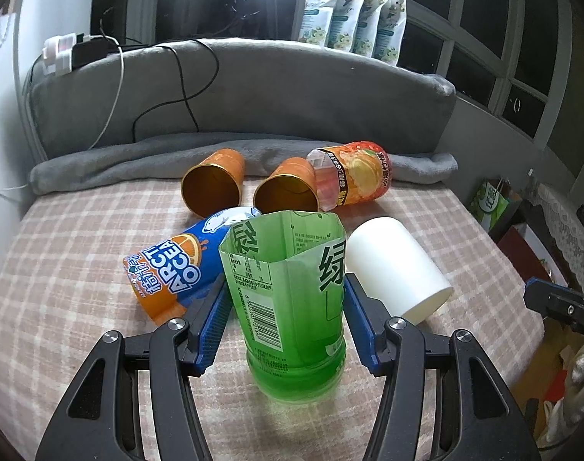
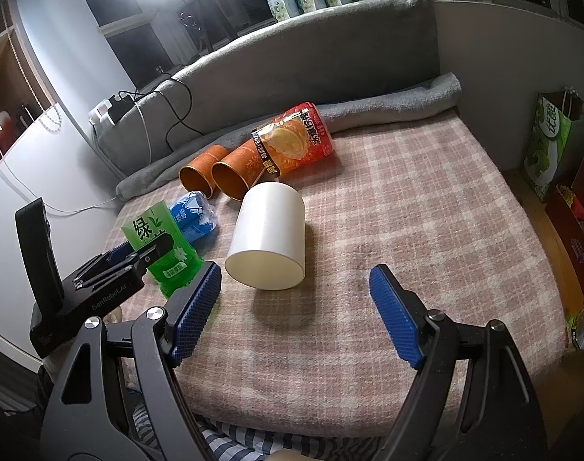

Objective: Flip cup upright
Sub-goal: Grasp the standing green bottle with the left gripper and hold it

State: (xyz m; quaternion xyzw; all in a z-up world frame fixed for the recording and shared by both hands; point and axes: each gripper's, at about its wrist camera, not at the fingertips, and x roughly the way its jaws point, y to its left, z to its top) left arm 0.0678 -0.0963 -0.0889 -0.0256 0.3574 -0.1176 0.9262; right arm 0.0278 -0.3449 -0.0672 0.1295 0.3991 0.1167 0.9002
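A green cut-bottle cup (image 1: 288,307) stands upright on the checked bed cover, open end up, between the blue pads of my left gripper (image 1: 286,319). The pads touch or nearly touch its sides. It also shows in the right wrist view (image 2: 159,246) with the left gripper (image 2: 138,257) around it. My right gripper (image 2: 295,307) is open and empty, just in front of a white cup (image 2: 268,234) lying on its side, mouth toward me. The white cup (image 1: 395,265) lies right of the green cup.
Lying on their sides: a blue-orange cup (image 1: 184,269), two orange cups (image 1: 215,184) (image 1: 288,188), and a red-orange cup (image 1: 353,176). A grey blanket roll (image 1: 138,161) and headboard lie behind. The bed edge and bags (image 2: 557,146) are at right.
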